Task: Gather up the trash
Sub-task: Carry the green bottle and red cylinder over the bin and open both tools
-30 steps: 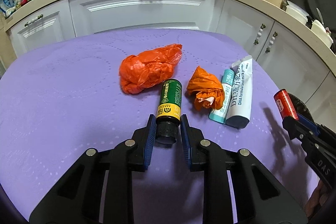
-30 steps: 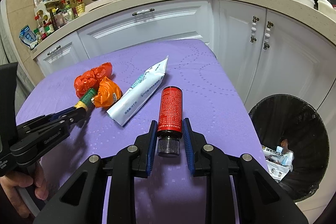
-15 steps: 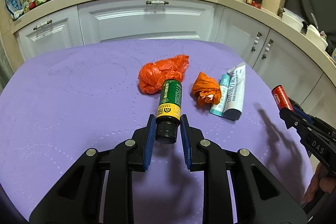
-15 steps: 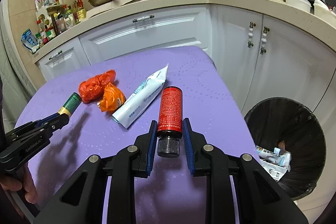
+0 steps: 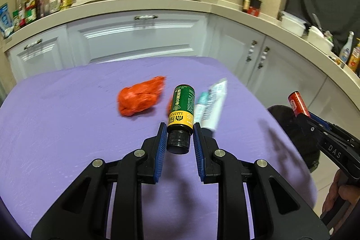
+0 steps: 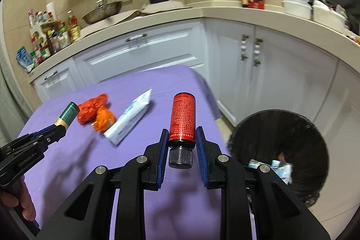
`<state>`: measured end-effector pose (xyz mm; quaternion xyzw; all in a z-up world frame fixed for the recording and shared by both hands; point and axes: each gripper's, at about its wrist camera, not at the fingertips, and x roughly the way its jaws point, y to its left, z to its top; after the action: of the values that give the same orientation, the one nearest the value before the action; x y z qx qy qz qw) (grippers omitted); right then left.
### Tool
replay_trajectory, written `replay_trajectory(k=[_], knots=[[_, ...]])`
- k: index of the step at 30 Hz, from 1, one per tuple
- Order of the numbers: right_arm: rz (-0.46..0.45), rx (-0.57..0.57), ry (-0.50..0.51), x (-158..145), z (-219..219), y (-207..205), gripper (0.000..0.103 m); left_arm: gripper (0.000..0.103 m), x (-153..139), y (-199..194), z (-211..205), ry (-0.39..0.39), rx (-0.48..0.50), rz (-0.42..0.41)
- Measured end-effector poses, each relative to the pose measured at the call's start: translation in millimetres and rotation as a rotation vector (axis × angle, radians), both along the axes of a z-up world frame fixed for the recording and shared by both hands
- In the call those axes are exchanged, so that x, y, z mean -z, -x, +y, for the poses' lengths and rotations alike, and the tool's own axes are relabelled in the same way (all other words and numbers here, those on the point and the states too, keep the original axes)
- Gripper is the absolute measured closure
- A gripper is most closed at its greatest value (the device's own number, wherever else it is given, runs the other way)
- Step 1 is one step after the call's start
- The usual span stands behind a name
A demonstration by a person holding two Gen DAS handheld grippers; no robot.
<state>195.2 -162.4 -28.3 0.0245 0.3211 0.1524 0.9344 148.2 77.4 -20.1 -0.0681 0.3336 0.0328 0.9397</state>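
Observation:
My left gripper is shut on a green bottle with a yellow band and black cap, held above the purple table. My right gripper is shut on a red bottle with a black cap, lifted over the table's right edge. On the table lie a crumpled orange bag, a smaller orange wad and white-and-teal tubes. A black trash bin with wrappers inside stands on the floor to the right. In the left wrist view the right gripper shows at the far right.
White kitchen cabinets and a beige counter curve behind the table, carrying a pan, a pot, bottles and white containers. A person's hand holds the left gripper's handle at the lower left of the right wrist view.
Both grippers have risen with their bottles, off the table. The right one has drifted toward the bin, which now looks larger in its view. The left one has moved right, toward the tubes.

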Motion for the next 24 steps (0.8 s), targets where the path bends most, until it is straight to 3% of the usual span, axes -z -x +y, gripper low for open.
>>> replay_trajectory(k=[13, 24], knots=[[-0.019, 0.199, 0.004, -2.4, -88.7, 1.0, 0.078, 0.080, -16.3, -25.2, -90.8, -0.010, 0.198, -0.057], [-0.032, 0.282, 0.013, -2.9, -136.0, -2.3, 0.078, 0.080, -18.9, -53.1, -167.7, -0.037, 0.332, -0.089]])
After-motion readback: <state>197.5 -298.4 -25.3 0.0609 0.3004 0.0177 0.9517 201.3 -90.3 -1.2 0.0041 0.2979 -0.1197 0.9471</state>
